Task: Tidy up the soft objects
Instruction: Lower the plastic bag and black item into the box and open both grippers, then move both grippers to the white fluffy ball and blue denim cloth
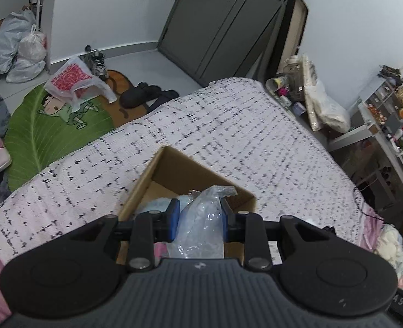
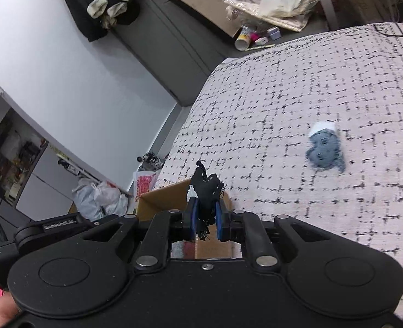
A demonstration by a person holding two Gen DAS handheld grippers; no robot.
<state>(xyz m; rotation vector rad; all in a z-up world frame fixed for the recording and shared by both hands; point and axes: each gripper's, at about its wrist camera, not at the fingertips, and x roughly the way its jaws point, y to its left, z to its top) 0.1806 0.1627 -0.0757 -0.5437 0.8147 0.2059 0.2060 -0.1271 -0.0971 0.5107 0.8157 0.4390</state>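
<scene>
An open cardboard box (image 1: 174,164) sits on the patterned bedspread (image 1: 242,136). My left gripper (image 1: 200,213) is shut on a clear plastic-wrapped bundle (image 1: 201,218) and holds it over the box, where a pale blue soft item (image 1: 157,205) lies inside. My right gripper (image 2: 205,216) is shut on a black piece of cloth (image 2: 205,188) just above the box's edge (image 2: 160,196). A blue-grey soft item with a white end (image 2: 324,147) lies on the bedspread (image 2: 297,87) to the right, apart from both grippers.
Left of the bed are a green leaf rug (image 1: 45,134), plastic bags (image 1: 18,46) and dark shoes (image 1: 144,95). A cluttered shelf (image 1: 387,125) and bags (image 1: 324,104) stand to the right. A grey door (image 1: 223,22) is behind.
</scene>
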